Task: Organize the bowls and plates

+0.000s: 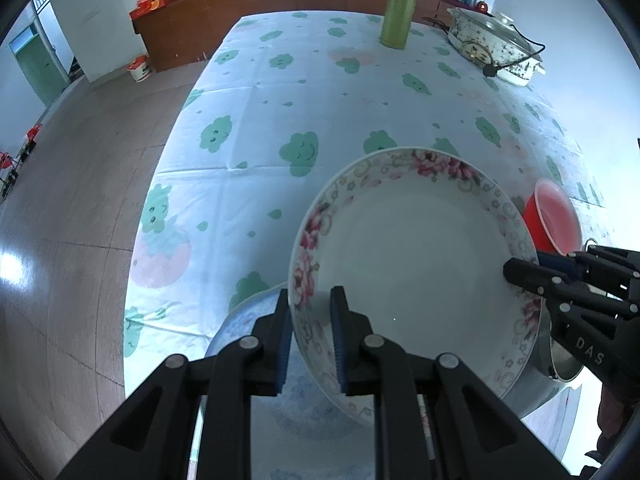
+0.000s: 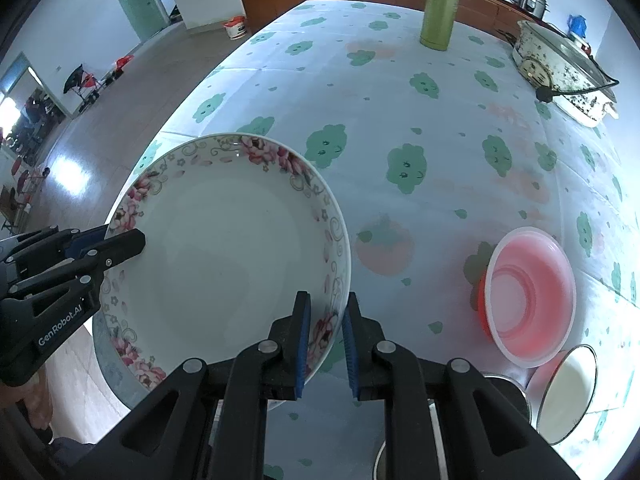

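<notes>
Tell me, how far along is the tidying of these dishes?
Nothing looks stacked yet. In hand: both hand-held grippers, left and right, clamp opposite rims of the white floral-rimmed plate, above a pale blue patterned plate. Left: the red plastic bowl and a metal-rimmed white bowl.

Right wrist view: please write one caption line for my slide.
Both claws, right and left, grip opposite rim edges of a floral plate above the table, beside a red bowl.

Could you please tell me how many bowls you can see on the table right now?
2. The red plastic bowl sits to the right of the held floral plate; a metal-rimmed white bowl is just nearer the camera from it. Others may be hidden under the plate.
</notes>
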